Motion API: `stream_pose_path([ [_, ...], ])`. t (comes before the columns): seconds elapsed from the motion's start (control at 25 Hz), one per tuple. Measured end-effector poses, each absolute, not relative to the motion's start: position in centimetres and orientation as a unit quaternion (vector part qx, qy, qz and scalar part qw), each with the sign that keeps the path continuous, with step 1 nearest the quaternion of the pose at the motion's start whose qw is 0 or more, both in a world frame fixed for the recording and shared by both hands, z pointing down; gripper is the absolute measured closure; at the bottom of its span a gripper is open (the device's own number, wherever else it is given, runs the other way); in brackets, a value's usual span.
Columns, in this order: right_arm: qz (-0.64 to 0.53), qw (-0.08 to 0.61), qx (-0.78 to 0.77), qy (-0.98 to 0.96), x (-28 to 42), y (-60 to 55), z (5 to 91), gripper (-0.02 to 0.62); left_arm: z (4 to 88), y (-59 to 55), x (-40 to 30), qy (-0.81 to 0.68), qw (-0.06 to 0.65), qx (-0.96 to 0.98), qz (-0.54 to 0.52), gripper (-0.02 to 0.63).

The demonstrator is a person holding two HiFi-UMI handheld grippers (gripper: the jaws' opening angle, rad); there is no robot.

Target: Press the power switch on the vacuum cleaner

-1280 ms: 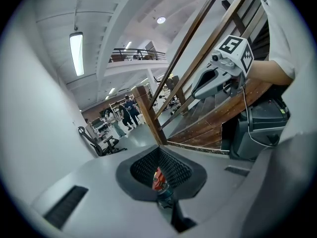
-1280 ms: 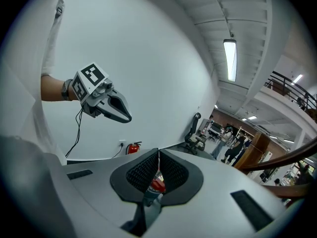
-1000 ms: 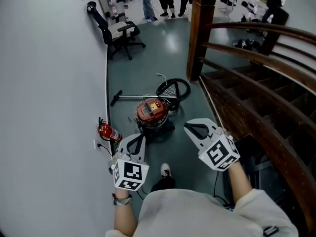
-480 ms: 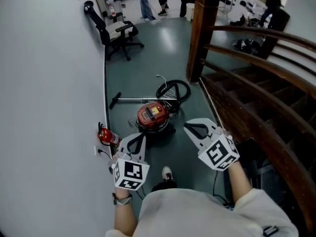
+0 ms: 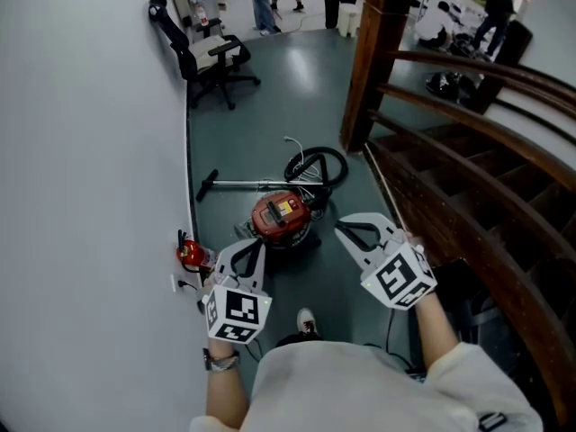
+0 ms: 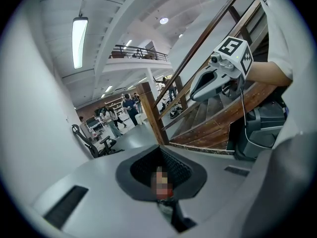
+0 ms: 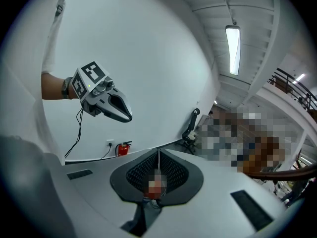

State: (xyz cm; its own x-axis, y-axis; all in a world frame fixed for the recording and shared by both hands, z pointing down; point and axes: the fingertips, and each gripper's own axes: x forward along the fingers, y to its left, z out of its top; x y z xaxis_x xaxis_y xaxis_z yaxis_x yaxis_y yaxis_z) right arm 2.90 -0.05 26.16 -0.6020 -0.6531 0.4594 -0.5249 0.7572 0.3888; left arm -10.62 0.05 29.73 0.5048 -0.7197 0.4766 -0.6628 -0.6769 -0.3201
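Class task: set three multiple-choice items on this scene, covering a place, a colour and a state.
1. Where is the vacuum cleaner? A on the floor; B on the stairs; C on the chair.
2. The fire extinguisher is: A blue; B red; C yellow.
3. The left gripper and right gripper are: A holding the hose; B pressing the switch; C shut, empty.
1 A: it stands on the floor. 2 B: its body is red. 3 C: both pairs of jaws meet on nothing.
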Motion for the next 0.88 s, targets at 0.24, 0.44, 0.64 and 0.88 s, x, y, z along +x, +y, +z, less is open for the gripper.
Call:
stream_pose_path([
  [0.24, -0.106, 0.301, 0.339, -0.885, 2.1, -2.1, 26.3, 0.565, 30.1, -1.7, -11.7, 0.395, 0.042, -0.868, -0.297, 0.606],
  [0.44, -0.095, 0.309, 0.337, -0.884, 1.9, -2.3, 27.4, 0.565, 30.8, -2.2, -12.1, 0.393, 0.035, -0.868, -0.301, 0.606],
  [0.64, -0.087, 0.316, 0.324, -0.887, 1.8, -2.7, 28.7, 0.565, 32.0, -2.4, -12.4, 0.397, 0.022, -0.864, -0.309, 0.606],
  [0.88, -0.091, 0.317, 0.304, -0.894, 1.8, -4.6, 29.7, 0.565, 32.9, -4.0, -12.0, 0.408, 0.014, -0.858, -0.311, 0.606],
])
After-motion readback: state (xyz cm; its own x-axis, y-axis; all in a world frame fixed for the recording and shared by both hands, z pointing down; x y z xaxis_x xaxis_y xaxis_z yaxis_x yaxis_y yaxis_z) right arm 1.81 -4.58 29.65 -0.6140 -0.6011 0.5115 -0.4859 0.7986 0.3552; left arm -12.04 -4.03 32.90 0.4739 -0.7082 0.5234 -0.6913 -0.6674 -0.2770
